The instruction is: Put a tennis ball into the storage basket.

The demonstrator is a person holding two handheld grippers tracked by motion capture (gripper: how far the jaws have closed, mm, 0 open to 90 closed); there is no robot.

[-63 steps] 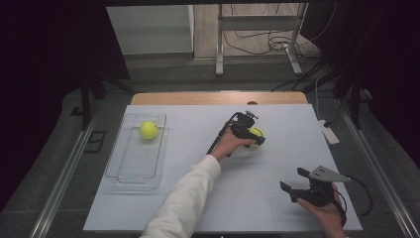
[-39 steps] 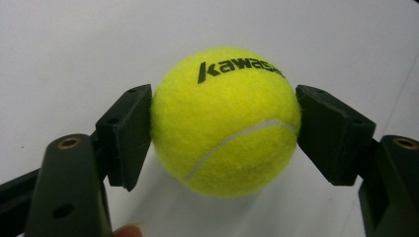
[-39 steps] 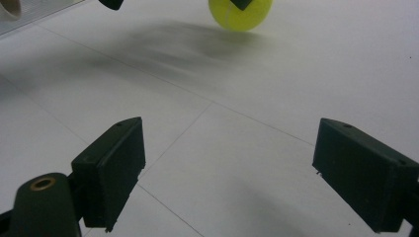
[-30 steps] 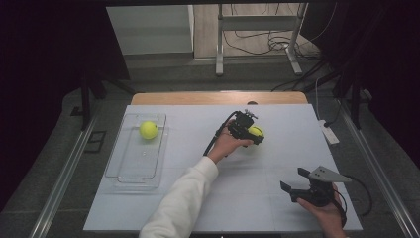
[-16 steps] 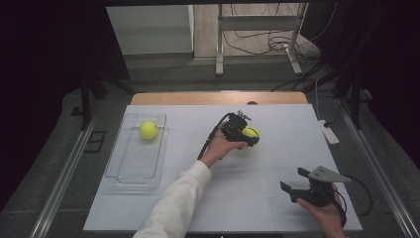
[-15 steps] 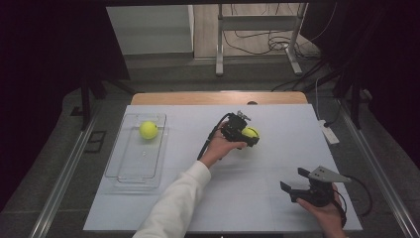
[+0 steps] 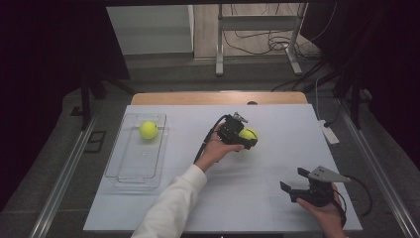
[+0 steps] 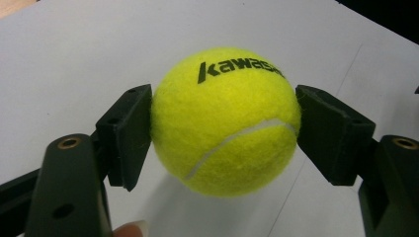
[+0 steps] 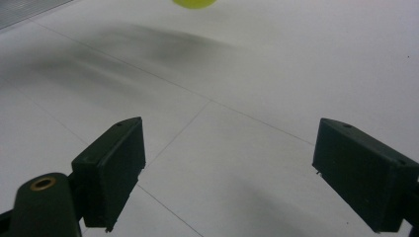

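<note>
High view: one tennis ball (image 7: 148,130) already lies in the clear plastic tray (image 7: 130,173) at table's left; second tennis ball (image 7: 249,134) is clamped in the left gripper (image 7: 243,140) near table centre, well apart from the tray; right gripper (image 7: 293,191) idles at the near right corner, jaws apart, nothing between them.

Left gripper view: both pads press the held ball's (image 8: 225,121) sides; shadow below suggests it is lifted off the white table (image 8: 74,54).

Right gripper view: jaws wide apart over bare tabletop (image 9: 237,148).

Judgement: about halfway; carry and release into the tray remain.

Ball (image 9: 193,3) cut off by top edge.
</note>
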